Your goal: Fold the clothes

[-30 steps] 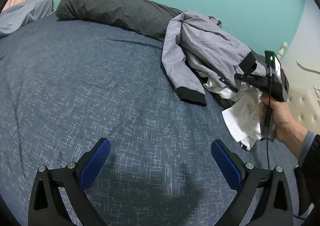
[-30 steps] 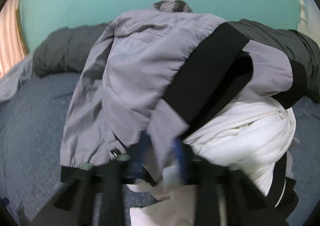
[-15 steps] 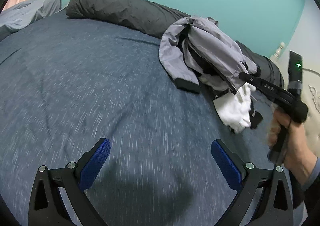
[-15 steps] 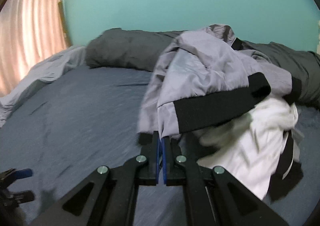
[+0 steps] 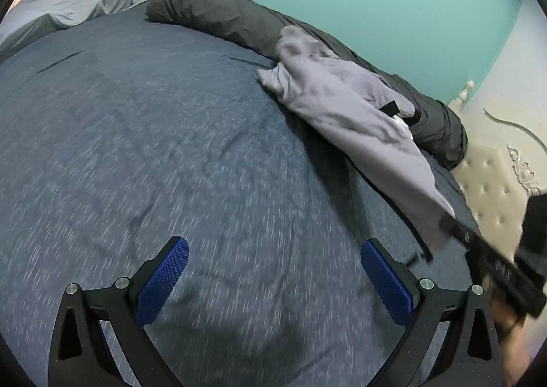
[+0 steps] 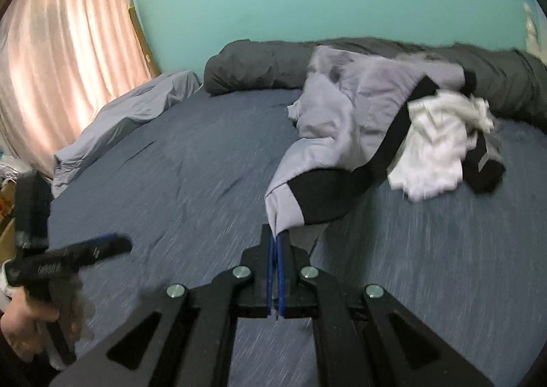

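Clothes are not yet folded; the step in hand, as I judge it, is to pull one garment out of the heap and bring it to the free part of the bed [image 6: 177, 161]. In the right wrist view the right tongs [image 6: 276, 243] are clenched on a corner of the grey jacket [image 6: 345, 113], near its black cuff [image 6: 321, 195], and the cloth runs from the tips up toward 1 o'clock, where the rest of the jacket lies on the heap. A white garment [image 6: 441, 144] lies beside it at about 2 o'clock, touching the jacket, with some black cloth at its right side. Behind the heap a dark grey rolled duvet [image 6: 259, 62] lies along the green wall. In the left wrist view the left tongs [image 5: 273, 275] are released, wide apart, with nothing between them, above bare bedsheet at 6 o'clock; the jacket there stretches from 1 o'clock down to 4 o'clock. Next move, I think, needs the jacket fully separated from the white garment, then the left tongs must take a second corner so that it can be spread flat
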The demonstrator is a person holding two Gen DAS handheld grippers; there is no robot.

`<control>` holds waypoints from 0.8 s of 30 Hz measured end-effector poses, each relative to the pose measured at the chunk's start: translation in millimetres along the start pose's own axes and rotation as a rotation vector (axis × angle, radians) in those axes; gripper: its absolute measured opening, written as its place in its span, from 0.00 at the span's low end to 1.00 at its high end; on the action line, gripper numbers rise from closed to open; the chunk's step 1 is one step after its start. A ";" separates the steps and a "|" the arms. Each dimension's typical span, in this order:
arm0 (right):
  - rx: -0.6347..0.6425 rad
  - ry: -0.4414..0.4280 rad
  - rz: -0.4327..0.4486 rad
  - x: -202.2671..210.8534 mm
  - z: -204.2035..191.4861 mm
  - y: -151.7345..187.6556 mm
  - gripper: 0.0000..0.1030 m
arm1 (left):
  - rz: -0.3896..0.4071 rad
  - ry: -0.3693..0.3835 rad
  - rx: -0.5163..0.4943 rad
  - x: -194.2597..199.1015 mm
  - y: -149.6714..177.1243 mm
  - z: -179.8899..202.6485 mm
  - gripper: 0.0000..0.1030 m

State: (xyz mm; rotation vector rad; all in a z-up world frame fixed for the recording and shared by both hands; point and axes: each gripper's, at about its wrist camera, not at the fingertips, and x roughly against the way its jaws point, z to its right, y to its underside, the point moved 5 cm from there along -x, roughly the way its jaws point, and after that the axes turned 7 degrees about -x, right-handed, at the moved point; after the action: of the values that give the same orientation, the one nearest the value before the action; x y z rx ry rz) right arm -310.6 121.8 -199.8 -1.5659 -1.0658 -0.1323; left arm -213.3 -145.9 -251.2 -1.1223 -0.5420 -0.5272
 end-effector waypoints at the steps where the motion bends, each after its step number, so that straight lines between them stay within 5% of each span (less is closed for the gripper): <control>1: -0.011 0.004 0.001 9.5 -2.6 9.7 0.01 | 0.004 0.001 0.001 5.1 4.5 -0.4 1.00; 6: -0.005 0.044 -0.010 50.8 -18.6 59.3 0.01 | 0.034 0.019 0.008 24.3 21.3 -4.1 1.00; 14: -0.046 0.183 -0.064 76.3 10.4 93.5 0.02 | 0.048 -0.006 0.010 25.5 20.7 -19.9 1.00; 21: -0.028 0.350 -0.020 79.7 22.6 70.8 0.06 | 0.039 -0.043 0.015 19.9 20.2 -36.1 1.00; 24: -0.038 0.382 0.021 81.2 23.1 58.2 0.20 | 0.040 -0.052 0.004 17.7 18.7 -36.5 1.00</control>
State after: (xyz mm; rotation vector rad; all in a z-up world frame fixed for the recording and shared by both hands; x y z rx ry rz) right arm -234.8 190.9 -200.2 -1.5091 -0.7493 -0.4226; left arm -182.9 -175.6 -264.8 -1.1432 -0.5639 -0.4628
